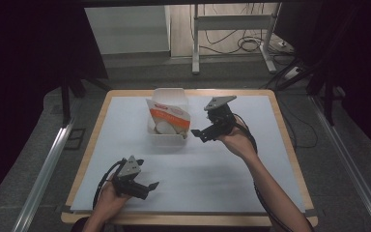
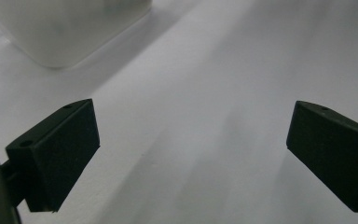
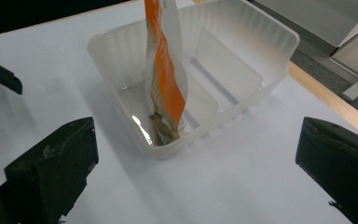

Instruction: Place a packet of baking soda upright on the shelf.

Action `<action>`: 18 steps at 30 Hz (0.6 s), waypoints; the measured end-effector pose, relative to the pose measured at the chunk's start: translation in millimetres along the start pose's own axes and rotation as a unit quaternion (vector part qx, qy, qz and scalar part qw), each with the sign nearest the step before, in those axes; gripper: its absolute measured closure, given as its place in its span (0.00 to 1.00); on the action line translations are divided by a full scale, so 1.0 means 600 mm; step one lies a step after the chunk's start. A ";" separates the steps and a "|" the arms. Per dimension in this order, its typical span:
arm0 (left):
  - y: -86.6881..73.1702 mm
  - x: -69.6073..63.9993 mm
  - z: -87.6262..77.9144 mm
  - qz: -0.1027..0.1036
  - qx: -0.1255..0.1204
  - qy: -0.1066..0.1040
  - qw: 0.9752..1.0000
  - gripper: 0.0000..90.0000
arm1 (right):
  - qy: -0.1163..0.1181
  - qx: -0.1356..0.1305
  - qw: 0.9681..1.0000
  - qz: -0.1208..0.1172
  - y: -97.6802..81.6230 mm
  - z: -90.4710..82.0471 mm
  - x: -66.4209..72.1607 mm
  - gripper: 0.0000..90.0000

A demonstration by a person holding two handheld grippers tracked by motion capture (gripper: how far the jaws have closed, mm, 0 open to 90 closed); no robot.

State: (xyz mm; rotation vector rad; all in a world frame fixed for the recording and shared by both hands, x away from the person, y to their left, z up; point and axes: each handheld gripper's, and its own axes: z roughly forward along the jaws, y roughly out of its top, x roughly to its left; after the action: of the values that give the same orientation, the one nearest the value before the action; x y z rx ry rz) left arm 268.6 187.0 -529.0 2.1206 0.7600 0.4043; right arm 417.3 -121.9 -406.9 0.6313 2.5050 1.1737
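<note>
Orange-and-white pouch stands on edge in the translucent bin mid-table | likely light, thin, crinkly, slippery film | your right gripper hovers beside the bin, jaws wide, empty | left gripper also wide, empty, near you | pinch the pouch's top edge.

The left hand holds the left gripper at about 7 o'clock, low, jaws spread wide and pointing toward 3 o'clock. The right forearm reaches up from 5 o'clock; the right gripper, near centre, points toward 9 o'clock, jaws wide apart.
</note>
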 end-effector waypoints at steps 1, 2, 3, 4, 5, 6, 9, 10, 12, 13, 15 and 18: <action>0.000 0.000 0.000 0.000 0.001 0.000 1.000 0.03 | 0.000 0.000 1.000 0.000 0.000 0.000 0.000 0.00; 0.000 0.000 0.000 0.001 0.001 0.000 1.000 0.03 | 0.008 -0.005 1.000 0.001 -0.003 -0.002 0.000 0.00; 0.000 -0.001 0.001 0.001 0.001 0.001 1.000 0.03 | 0.011 -0.006 1.000 0.002 -0.006 -0.003 0.000 0.00; 0.000 -0.001 0.001 0.001 0.002 0.000 1.000 0.03 | 0.011 -0.008 1.000 -0.002 -0.012 -0.006 0.002 0.00; 0.000 -0.001 0.000 0.001 0.003 0.001 1.000 0.03 | 0.011 -0.008 1.000 -0.002 -0.012 -0.006 0.002 0.00; 0.000 -0.001 0.000 0.002 0.003 0.001 1.000 0.03 | 0.012 -0.012 1.000 -0.007 -0.018 -0.009 0.004 0.00; 0.000 -0.001 0.000 0.003 0.003 0.001 1.000 0.03 | 0.009 -0.019 1.000 -0.013 -0.027 -0.014 0.006 0.00; 0.000 -0.001 0.000 0.003 0.004 0.001 1.000 0.03 | 0.009 -0.019 1.000 -0.013 -0.027 -0.014 0.006 0.00; 0.000 -0.001 0.001 0.003 0.004 0.002 1.000 0.03 | 0.007 -0.021 1.000 -0.016 -0.032 -0.016 0.006 0.00; 0.000 -0.001 0.001 0.004 0.004 0.002 1.000 0.03 | 0.005 -0.020 1.000 -0.016 -0.035 -0.017 0.006 0.00; 0.000 -0.002 0.001 0.004 0.005 0.002 1.000 0.03 | 0.004 -0.016 1.000 -0.016 -0.041 -0.019 0.007 0.00; 0.000 -0.002 0.001 0.005 0.005 0.003 1.000 0.03 | 0.004 -0.016 1.000 -0.015 -0.046 -0.021 0.008 0.00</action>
State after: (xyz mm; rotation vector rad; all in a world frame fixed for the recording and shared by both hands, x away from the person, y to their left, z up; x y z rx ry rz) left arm 267.9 186.0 -529.0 2.1344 0.7568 0.4137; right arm 400.7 -143.5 -421.4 0.5797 2.4882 1.2052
